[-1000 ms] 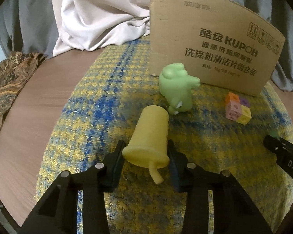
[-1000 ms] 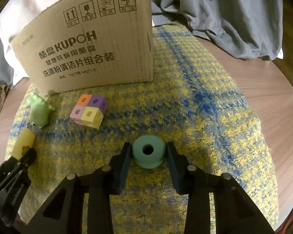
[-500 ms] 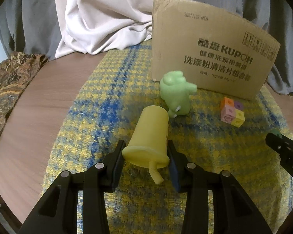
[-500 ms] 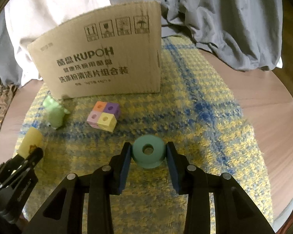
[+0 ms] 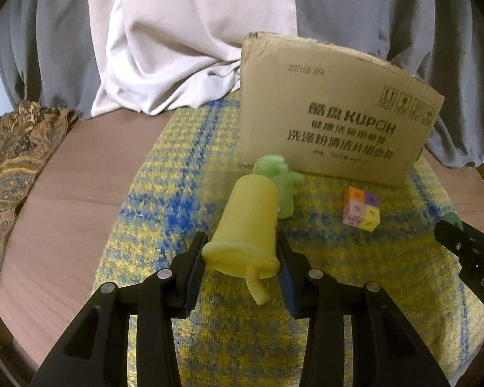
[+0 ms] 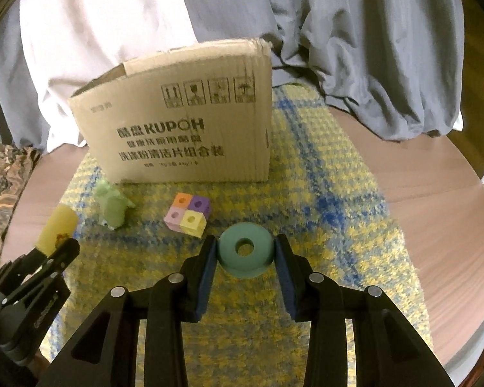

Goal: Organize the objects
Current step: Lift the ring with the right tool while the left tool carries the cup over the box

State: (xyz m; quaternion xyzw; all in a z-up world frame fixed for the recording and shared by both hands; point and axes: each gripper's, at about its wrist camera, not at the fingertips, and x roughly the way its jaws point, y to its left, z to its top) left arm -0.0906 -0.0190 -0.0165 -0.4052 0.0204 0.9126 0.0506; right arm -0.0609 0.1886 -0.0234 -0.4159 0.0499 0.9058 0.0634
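**Desk:** What had changed on the round wooden table (image 6: 435, 200) over the last second?

**Photographer:** Both hands had lifted. The cardboard box (image 6: 190, 122) sat lower and smaller in both views than a second before, and from the right wrist its open top showed for the first time. I read that as two pickups done and a carry toward the box beginning (only my guess that the box was the destination).

**Desk:** Largest to smallest, what was there?

**Photographer:** Smooth brown tabletop with grey and white cloth bunched at twelve o'clock. On it lay a coarse woven mat (image 6: 338, 213), yellow crossed with blue. The corrugated box stood on the mat at twelve, printed panel facing us. The left gripper (image 5: 242, 258) was pinching a matte yellow toy cup (image 5: 248, 219), a tapered cylinder with a flared lid and stubby straw, clear of the mat. A soft-looking green figurine (image 6: 111, 206) stood beyond it, near the box. At two o'clock in the left view sat a cube (image 5: 360, 209) of pastel blocks with holed faces. The right gripper (image 6: 245, 254) was clamped on a thick teal ring (image 6: 245, 251), doughnut-shaped and dull, also held above the mat.
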